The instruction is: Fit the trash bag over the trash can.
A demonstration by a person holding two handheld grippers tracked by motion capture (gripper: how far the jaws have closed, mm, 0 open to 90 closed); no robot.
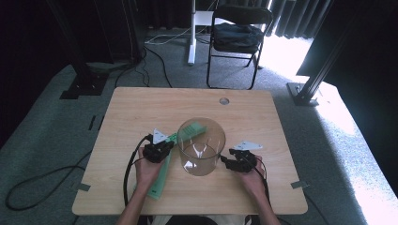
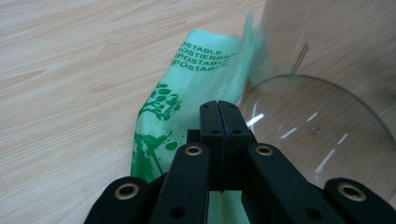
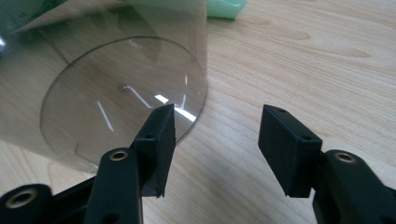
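Observation:
A clear plastic cylinder (image 1: 202, 140) appears to lie on its side in the middle of the wooden table (image 1: 263, 117), one round end facing me. A green printed compostable bag (image 1: 190, 130) runs from under its left side toward the front edge. My left gripper (image 1: 166, 147) hovers over the bag (image 2: 187, 93) just left of the cylinder (image 2: 327, 116). Its jaws (image 2: 219, 109) are pressed together and I see nothing between them. My right gripper (image 1: 225, 161) sits at the cylinder's right near end (image 3: 116, 84). It stands open (image 3: 215, 126) with only bare table between the pads.
A round cable hole (image 1: 224, 101) sits near the table's far edge. Behind the table stand a black folding chair (image 1: 239, 33) with a dark bag on it and a white post (image 1: 192, 33). Black cables trail off the table's left front.

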